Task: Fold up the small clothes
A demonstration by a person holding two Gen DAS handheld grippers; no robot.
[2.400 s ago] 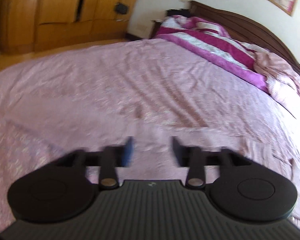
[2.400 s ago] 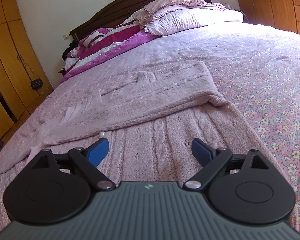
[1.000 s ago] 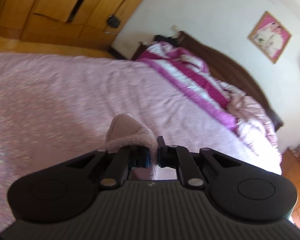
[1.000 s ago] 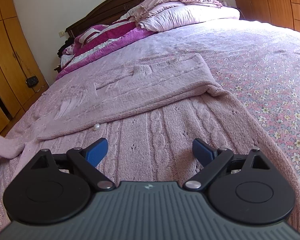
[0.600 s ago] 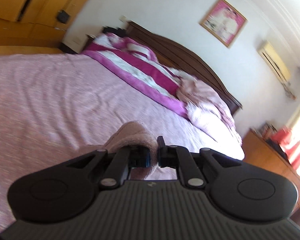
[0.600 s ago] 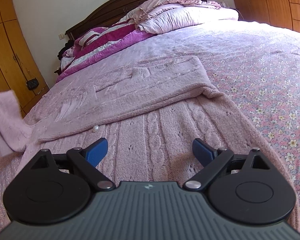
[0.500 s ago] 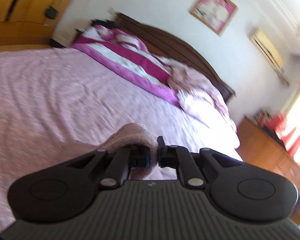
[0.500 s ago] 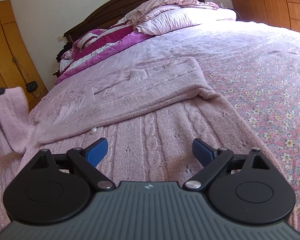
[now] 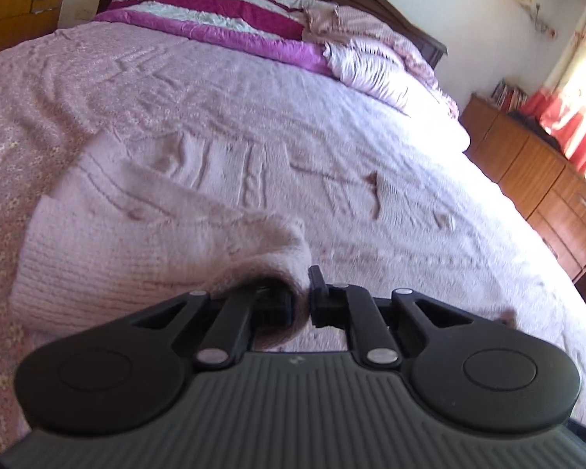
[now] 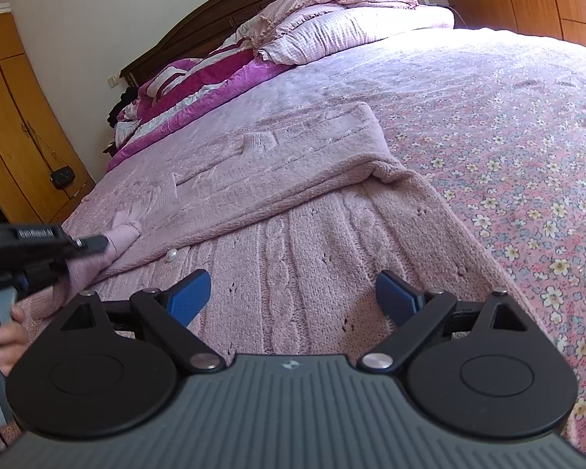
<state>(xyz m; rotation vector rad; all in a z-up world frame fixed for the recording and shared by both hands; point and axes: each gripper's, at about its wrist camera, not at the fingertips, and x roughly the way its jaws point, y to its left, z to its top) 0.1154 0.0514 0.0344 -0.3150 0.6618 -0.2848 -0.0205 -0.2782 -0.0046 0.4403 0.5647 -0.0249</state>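
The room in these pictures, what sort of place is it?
Almost certainly a home bedroom. A wide bed with a floral bedspread fills the view, backed by a dark wooden headboard, with pillows and a magenta quilt heaped at its head. Wooden wardrobes line the wall.

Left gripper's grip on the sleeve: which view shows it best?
Left wrist view: the left gripper is shut on the sleeve, knit bunched between its pads. The right wrist view shows it only side-on at the frame edge.
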